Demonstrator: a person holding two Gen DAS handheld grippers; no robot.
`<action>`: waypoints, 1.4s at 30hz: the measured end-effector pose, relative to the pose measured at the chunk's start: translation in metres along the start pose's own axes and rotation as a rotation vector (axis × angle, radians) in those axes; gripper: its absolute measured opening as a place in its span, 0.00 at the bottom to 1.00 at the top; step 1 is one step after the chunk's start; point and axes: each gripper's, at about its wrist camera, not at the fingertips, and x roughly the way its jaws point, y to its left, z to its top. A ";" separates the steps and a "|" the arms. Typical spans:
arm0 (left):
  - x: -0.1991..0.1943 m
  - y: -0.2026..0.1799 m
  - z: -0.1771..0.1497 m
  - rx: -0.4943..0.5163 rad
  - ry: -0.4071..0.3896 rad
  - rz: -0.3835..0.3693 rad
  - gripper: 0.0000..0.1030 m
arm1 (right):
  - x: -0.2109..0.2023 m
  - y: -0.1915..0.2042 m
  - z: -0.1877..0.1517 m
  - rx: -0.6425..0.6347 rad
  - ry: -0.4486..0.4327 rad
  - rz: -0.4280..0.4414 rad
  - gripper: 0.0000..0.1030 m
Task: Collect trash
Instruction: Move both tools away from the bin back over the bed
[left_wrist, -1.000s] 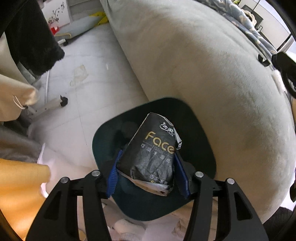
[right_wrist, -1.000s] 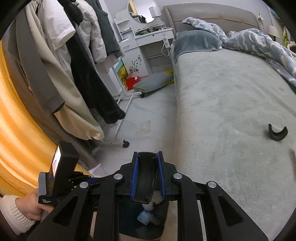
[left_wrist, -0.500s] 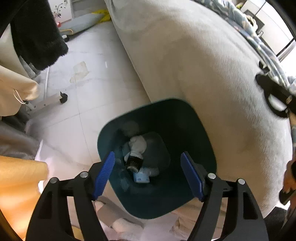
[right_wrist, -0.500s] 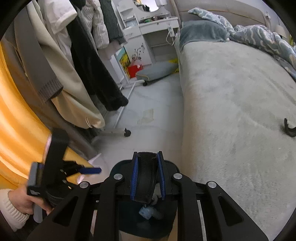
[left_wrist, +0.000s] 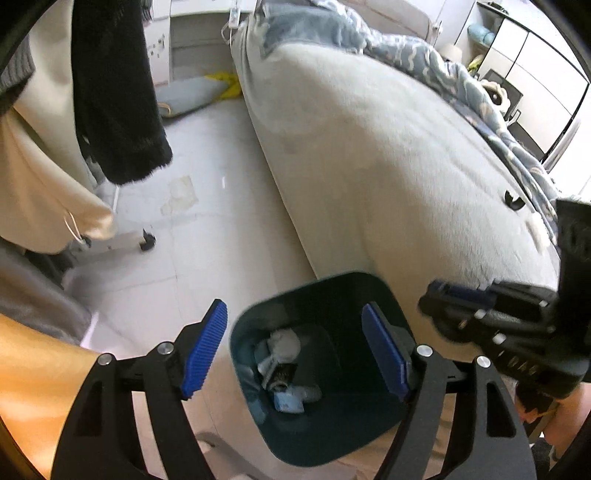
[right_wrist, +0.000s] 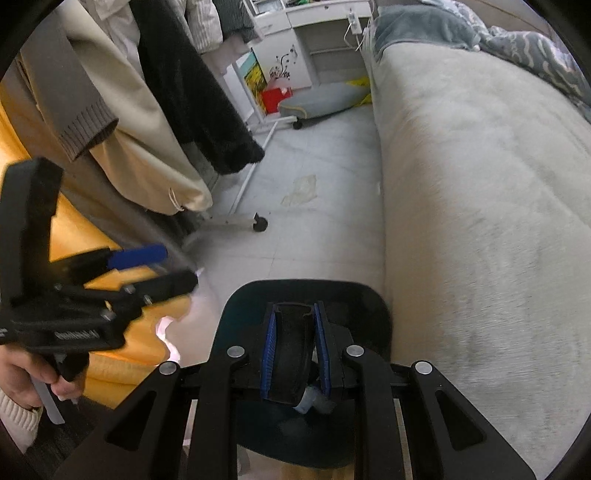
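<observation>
The left gripper (left_wrist: 293, 349) hung wide and empty at the bottom of its frame, above the dark teal bin (left_wrist: 373, 282); the right gripper (right_wrist: 293, 356) was clamped on a curved black scrap (right_wrist: 291, 354) low in its frame, over the same bin (right_wrist: 236, 302); crumpled trash (left_wrist: 282, 363) already lay in the bin, so this scrap seemingly remained to drop; another curved black piece (left_wrist: 513, 199) sat at right on the grey bed (left_wrist: 388, 166).

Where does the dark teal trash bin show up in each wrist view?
Left wrist: the trash bin sits low centre, between the open left tool's fingers, trash visible inside.
Right wrist: the bin is bottom centre, partly hidden behind the right tool clamping a black curved piece.
Shared landmark: the grey bed beside it.
</observation>
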 end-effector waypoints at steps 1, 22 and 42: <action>-0.002 0.001 0.001 0.003 -0.014 0.005 0.73 | 0.003 0.001 -0.001 0.004 0.008 0.007 0.19; -0.064 -0.009 0.025 0.025 -0.276 -0.074 0.63 | 0.052 0.035 -0.025 -0.065 0.179 0.085 0.27; -0.083 -0.041 0.036 0.065 -0.353 -0.077 0.65 | -0.001 0.018 -0.015 -0.074 0.056 0.059 0.55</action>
